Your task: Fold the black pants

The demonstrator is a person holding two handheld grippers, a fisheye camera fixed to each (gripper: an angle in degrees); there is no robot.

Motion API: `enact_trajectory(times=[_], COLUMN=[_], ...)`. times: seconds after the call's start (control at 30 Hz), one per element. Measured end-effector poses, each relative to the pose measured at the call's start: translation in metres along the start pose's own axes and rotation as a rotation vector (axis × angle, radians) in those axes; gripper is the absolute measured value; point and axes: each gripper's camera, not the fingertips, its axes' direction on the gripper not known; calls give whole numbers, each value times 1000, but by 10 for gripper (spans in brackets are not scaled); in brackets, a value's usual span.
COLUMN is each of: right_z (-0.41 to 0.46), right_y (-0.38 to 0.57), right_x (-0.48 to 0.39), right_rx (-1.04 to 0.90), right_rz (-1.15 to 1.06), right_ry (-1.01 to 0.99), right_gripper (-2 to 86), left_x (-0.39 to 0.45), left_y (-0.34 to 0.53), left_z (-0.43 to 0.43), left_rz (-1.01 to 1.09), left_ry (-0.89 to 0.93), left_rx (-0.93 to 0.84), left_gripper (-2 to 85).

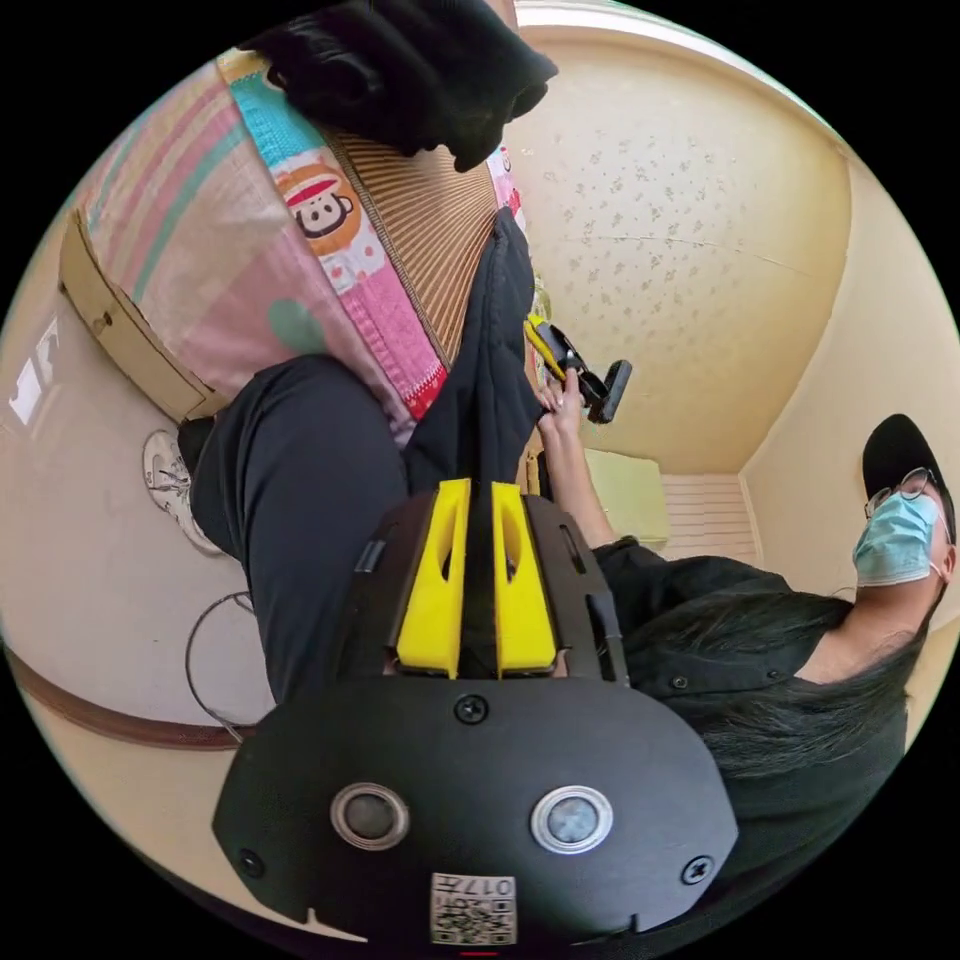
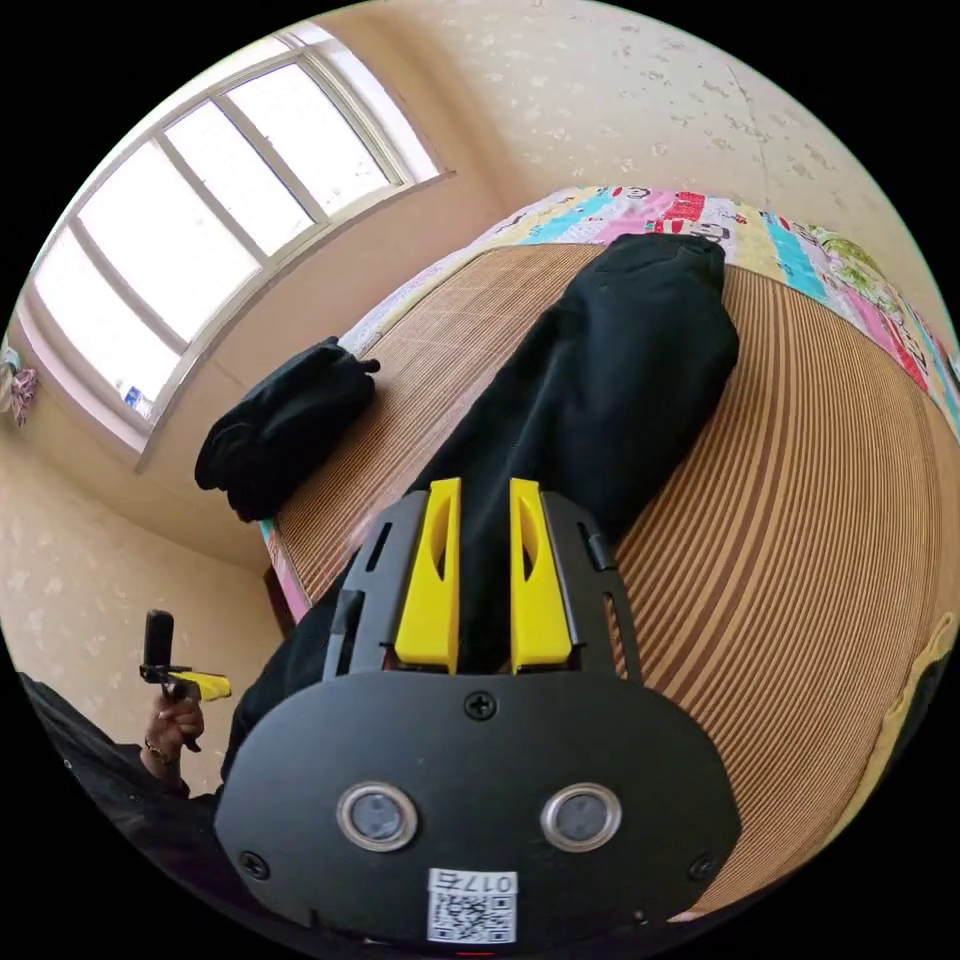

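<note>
Both grippers pinch the black pants (image 2: pixel 610 380): left gripper (image 1: pixel 479 490) and right gripper (image 2: pixel 484 485), jaws pressed on cloth. Right gripper view: pants lie along the mat (image 2: pixel 800 480), bare mat beside; dark bundle (image 2: pixel 285 425) near the window-side edge. Left gripper view: pants hang off the bed edge (image 1: pixel 330 290).
</note>
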Motion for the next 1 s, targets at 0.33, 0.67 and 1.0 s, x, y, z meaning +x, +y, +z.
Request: enact_trajectory(times=[0.33,0.67,1.0], right_z=[-13,-82,-154], right_y=[185,187,231], right_x=[15,57,101], right_rx=[23,-91,16], right_rz=[289,159,268], right_ry=[-478,-448,-274], right_gripper=[94,24,66], left_x=[16,47,64], left_y=[-51,12,21], left_z=[109,205,226], left_rz=[150,253,280], left_ry=[-136,-98,-156], left_rx=[-421,-626,-486], left_gripper=[134,53,97])
